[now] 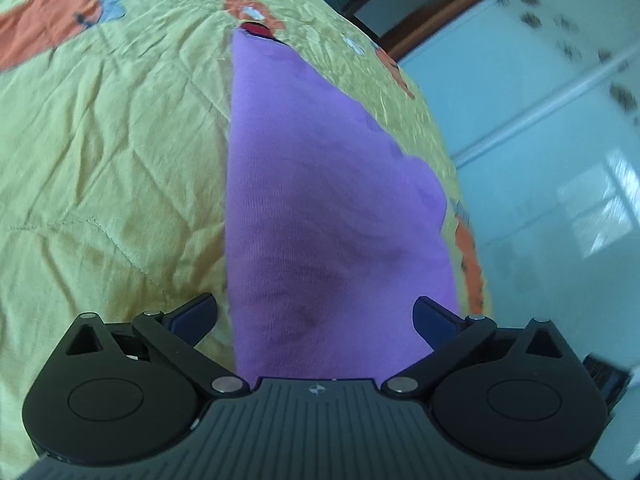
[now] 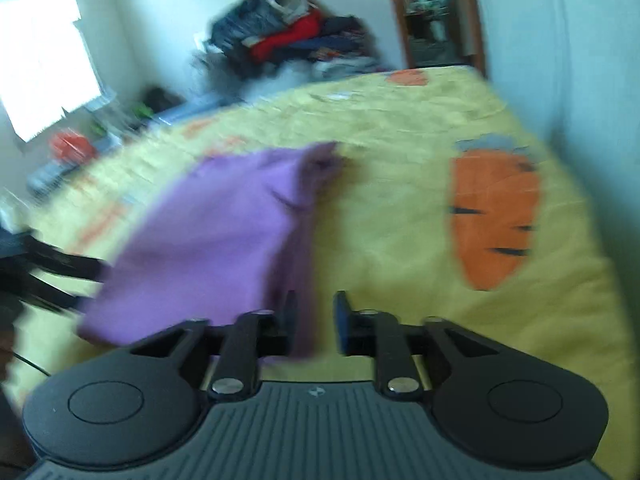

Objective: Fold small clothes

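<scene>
A purple garment [image 1: 320, 208] lies on a yellow bedcover [image 1: 112, 152] with carrot prints. The left gripper [image 1: 316, 316] stands spread wide over the near end of the cloth, and its fingers do not press on it. The right gripper [image 2: 316, 320] is parted too; the edge of the garment [image 2: 224, 232] hangs between its fingers, not pinched. A pile of clothes [image 2: 288, 36] sits behind the bed.
</scene>
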`<state>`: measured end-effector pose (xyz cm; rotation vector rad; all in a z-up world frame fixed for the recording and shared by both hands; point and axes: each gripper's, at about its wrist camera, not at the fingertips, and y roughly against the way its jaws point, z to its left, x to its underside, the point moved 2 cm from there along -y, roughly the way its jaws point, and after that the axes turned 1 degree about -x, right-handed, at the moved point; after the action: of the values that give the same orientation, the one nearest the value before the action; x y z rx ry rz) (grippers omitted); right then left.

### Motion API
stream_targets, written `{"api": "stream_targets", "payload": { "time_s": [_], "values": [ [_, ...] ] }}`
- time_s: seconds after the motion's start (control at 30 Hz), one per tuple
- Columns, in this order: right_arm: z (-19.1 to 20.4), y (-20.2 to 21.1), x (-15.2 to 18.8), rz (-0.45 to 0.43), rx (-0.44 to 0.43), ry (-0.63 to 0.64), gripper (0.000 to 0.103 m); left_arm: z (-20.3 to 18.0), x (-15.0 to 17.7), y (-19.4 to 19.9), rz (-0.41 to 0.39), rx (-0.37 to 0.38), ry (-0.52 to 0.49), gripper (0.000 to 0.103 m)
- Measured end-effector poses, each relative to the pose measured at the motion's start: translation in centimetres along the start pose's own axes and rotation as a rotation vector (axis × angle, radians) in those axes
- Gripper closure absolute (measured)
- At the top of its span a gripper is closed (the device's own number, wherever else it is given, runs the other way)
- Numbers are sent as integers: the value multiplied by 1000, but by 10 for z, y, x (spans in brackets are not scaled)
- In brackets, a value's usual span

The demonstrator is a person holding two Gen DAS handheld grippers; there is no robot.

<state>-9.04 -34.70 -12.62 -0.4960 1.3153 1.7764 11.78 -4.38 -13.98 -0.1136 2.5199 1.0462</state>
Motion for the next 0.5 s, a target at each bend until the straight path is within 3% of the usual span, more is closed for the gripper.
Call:
{"api": "stream_targets", "payload": {
  "time_s": [0.03, 0.07, 0.13, 0.17, 0.2, 0.23, 0.27, 0.3, 0.33, 0.37, 0.5],
  "values": [
    [4, -7, -1, 23, -7, 13, 8, 0, -2, -1, 1, 0, 22, 0],
    [10, -14, -1, 29, -10, 44, 0, -2, -4, -3, 8, 0, 32, 0],
    [16, -27, 0, 62, 11, 128, 0, -4, -6, -6, 7, -2, 52, 0],
    [20, -28, 3, 73, -19, 150, 7, -6, -6, -8, 0, -1, 57, 0],
    [24, -30, 5, 74, -40, 161, 29, -9, -7, -12, 0, 5, 52, 0],
    [28, -31, 5, 53, -18, 178, 42, -13, -8, -15, 4, 4, 34, 1],
    [29, -36, 3, 50, -7, 192, 68, -17, -9, -19, 17, 3, 10, 2],
    [28, -38, -1, 52, -23, 169, 86, -22, -10, -22, 24, -12, -11, 16],
    [24, -38, -6, 55, -44, 114, 90, -27, -13, -26, 44, -54, -39, 69],
    [20, -37, -9, 54, -61, 76, 91, -32, -16, -31, 82, -103, -90, 83],
    [24, -20, -21, 14, -146, -6, 94, -52, -29, -21, 141, -162, -293, 84]
  ]
}}
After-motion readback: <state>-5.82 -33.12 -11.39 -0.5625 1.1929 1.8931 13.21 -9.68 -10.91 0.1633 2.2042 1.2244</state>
